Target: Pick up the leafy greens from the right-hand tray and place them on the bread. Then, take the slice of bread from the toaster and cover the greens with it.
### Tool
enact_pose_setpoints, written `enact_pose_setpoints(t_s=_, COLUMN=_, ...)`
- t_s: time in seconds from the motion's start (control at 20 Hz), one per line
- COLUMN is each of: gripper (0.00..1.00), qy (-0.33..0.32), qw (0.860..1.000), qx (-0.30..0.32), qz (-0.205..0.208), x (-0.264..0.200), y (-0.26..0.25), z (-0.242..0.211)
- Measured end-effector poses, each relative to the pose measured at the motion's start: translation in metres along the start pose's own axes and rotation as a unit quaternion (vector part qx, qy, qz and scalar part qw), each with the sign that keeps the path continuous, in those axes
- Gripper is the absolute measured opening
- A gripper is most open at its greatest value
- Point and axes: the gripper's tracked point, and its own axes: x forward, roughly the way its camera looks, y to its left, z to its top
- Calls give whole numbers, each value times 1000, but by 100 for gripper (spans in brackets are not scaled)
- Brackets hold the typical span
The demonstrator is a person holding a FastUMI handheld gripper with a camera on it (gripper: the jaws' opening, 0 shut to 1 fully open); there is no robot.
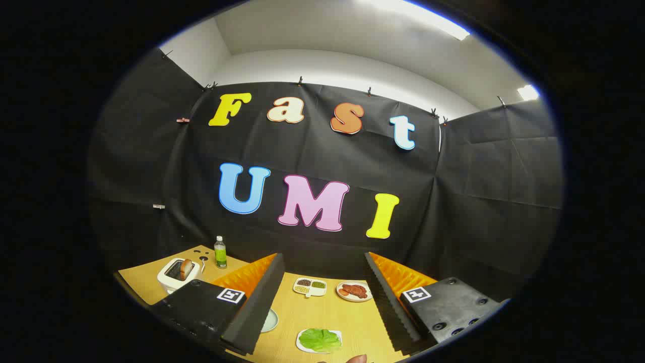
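In the gripper view, the gripper (322, 307) hangs above the pale wooden tabletop (352, 317) with its two fingers spread wide and nothing between them. The landmark here is the small white rectangular tray (301, 345), which carries the flat, bright green leafy greens (319, 339); it lies between the fingers, low and close to the camera. Beyond that tray sits a white divided dish of dark and green grains (310, 286), and just right of that a round white plate of reddish-brown meat (354, 291). Left of the tray, a pale round plate (270, 320) peeks out, half hidden by the left finger; whether the bread lies on it cannot be told. Far left and beyond stands the white boxy toaster (174, 275) with a brown-crusted slice of bread (186, 268) upright in its slot, and a clear green-labelled bottle (220, 252) behind it.

The step in hand looks like the approach to the greens. To do it well, I would tip the fingers down over the tray, keep them wide, centre the leaf, and pinch it near its thicker middle so the thin edge does not tear or slip.
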Motion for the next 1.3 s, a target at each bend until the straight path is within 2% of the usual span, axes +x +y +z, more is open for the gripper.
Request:
enact_pose_setpoints(t_s=0.9, gripper=97, qy=8, qw=1000, qx=-1, qz=1, x=11, y=12, z=-4)
enact_pose_setpoints(t_s=1.15, gripper=97, qy=23, qw=999, qx=-6, qz=22, x=20, y=12, z=-14)
enact_pose_setpoints(t_s=1.3, gripper=97, qy=52, qw=997, qx=1, qz=54, x=31, y=12, z=-36)
